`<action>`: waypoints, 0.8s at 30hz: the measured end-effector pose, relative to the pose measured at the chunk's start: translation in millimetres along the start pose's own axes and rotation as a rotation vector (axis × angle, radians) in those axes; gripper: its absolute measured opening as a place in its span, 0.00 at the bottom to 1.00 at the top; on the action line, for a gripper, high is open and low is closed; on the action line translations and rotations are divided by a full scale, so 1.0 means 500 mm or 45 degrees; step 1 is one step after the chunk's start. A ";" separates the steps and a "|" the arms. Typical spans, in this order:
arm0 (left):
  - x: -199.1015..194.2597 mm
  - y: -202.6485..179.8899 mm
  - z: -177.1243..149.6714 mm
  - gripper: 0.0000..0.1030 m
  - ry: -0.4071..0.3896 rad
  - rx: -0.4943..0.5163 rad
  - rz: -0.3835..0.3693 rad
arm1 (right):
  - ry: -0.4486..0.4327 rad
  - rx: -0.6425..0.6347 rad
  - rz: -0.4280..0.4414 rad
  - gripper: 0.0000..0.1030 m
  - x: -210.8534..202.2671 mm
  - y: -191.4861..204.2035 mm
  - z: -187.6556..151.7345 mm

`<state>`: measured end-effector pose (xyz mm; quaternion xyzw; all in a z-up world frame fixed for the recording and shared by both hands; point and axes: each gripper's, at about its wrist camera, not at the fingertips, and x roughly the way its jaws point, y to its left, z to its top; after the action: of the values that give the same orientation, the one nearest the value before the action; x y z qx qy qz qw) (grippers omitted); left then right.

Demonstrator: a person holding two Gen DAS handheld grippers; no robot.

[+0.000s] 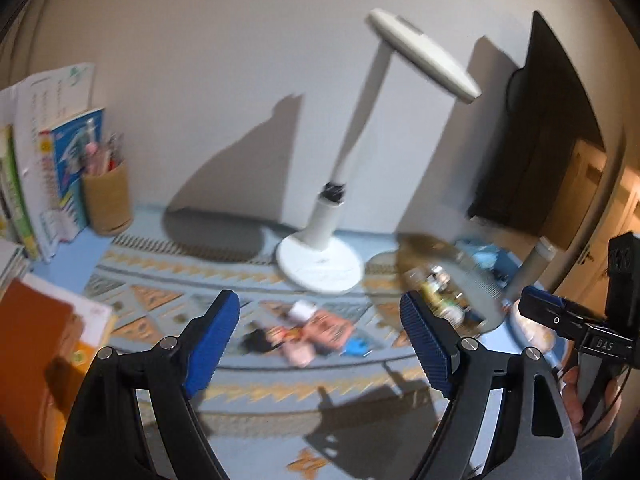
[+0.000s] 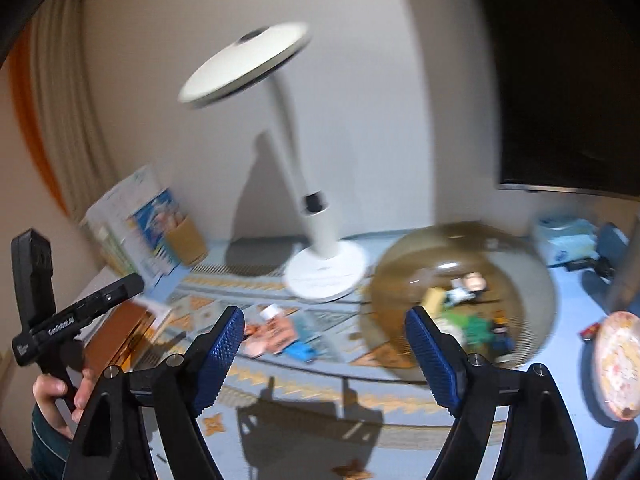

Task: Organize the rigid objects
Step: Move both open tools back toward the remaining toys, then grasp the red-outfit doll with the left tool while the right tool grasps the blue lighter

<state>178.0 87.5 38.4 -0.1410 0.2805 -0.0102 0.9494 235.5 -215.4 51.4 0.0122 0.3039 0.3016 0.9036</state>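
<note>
Plainly, both claws stand apart with nothing between their blue pads: the left claw (image 1: 320, 344) hangs over the patterned mat (image 1: 256, 392) on the tabletop (image 1: 72, 256), and the right claw (image 2: 324, 356) does the same a little further along it. Both pictures are smeared by motion blur. On the mat between the two sets of fingers lies a small heap of rigid objects (image 2: 276, 336), pinkish and blue pieces with a little white bottle among them, too blurred to name one by one. Just to the right of the heap sits a clear domed bowl (image 2: 460, 300) with more small coloured things inside it. A white desk lamp (image 1: 320, 268) stands on its round base behind the heap, near the wall. At the left back corner books (image 1: 60, 168) lean upright beside a brown pen cup (image 1: 108, 200), and a brown book (image 1: 32, 340) lies at the left edge. A dark monitor (image 2: 568, 80) fills the right back, and a patterned plate (image 2: 616, 364) lies at the far right. A hand (image 2: 60, 400) grips the other handle.
</note>
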 end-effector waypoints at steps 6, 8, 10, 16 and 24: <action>0.098 0.050 -0.068 0.79 0.242 0.171 -0.057 | 0.209 -0.081 0.044 0.79 0.156 0.051 -0.054; 0.143 0.065 -0.092 0.79 0.333 0.228 -0.062 | 0.298 -0.116 0.042 0.79 0.206 0.044 -0.076; 0.193 0.086 -0.098 0.79 0.388 0.241 -0.054 | 0.363 -0.152 0.046 0.79 0.251 0.031 -0.095; 0.291 0.106 -0.084 0.79 0.472 0.330 -0.071 | 0.483 -0.229 0.038 0.78 0.361 0.008 -0.121; 0.380 0.113 -0.076 0.79 0.543 0.401 -0.191 | 0.520 -0.311 0.115 0.62 0.451 -0.004 -0.111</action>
<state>314.5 113.0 -108.0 -0.0068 0.4578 -0.1535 0.8757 348.8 -101.3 -116.4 -0.1448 0.4406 0.3725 0.8038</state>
